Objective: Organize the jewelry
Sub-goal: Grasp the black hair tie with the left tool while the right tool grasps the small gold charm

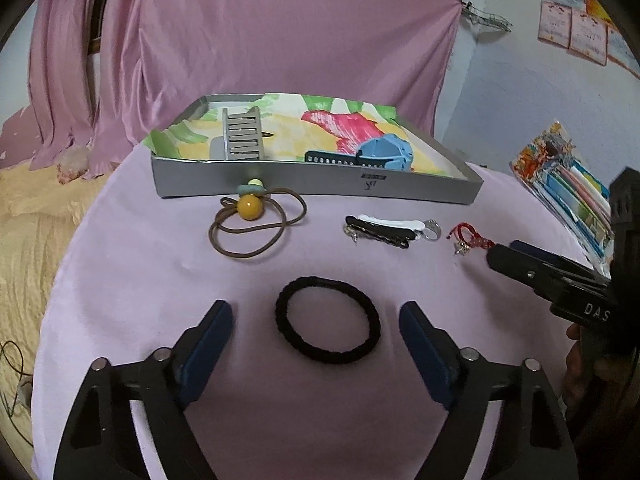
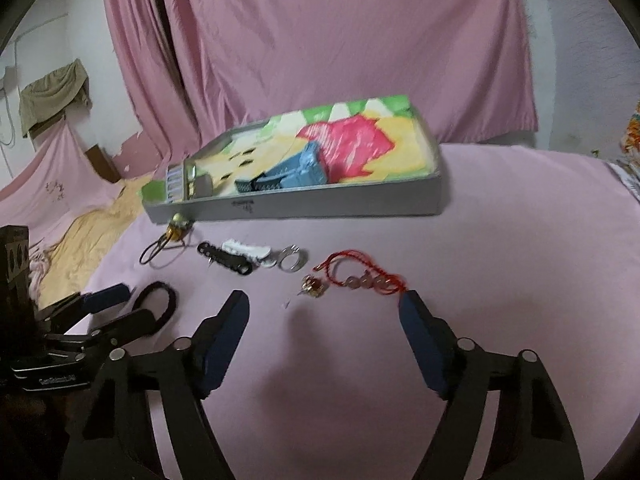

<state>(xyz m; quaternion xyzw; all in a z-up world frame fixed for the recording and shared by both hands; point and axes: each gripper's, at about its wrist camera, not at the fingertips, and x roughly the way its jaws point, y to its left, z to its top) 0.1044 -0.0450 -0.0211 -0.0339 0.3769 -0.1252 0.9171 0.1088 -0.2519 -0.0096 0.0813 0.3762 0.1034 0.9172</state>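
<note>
Two clips (image 1: 244, 138) are lodged in the tray (image 1: 312, 184); black hair tie (image 1: 327, 320), red bracelet (image 2: 362, 274) and others remain outside, both left gripper (image 1: 316, 320) and right gripper (image 2: 324, 308) held wide open, empty.

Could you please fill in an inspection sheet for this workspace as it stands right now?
Surface: pink cloth over the table, smooth.
Job's things: grey tray lined with flowered paper, holding a grey hair clip and a blue hair clip. On the cloth: black hair tie, brown hair tie with yellow bead, black and white hair clips, silver ring, red bracelet.
Clutter: colourful packet at the right edge.
Grippers: left gripper open, fingers either side of the black tie; right gripper open, near the bracelet.
Cables: thin dark wire beside the table.
Surroundings: pink curtain, papers on wall.
</note>
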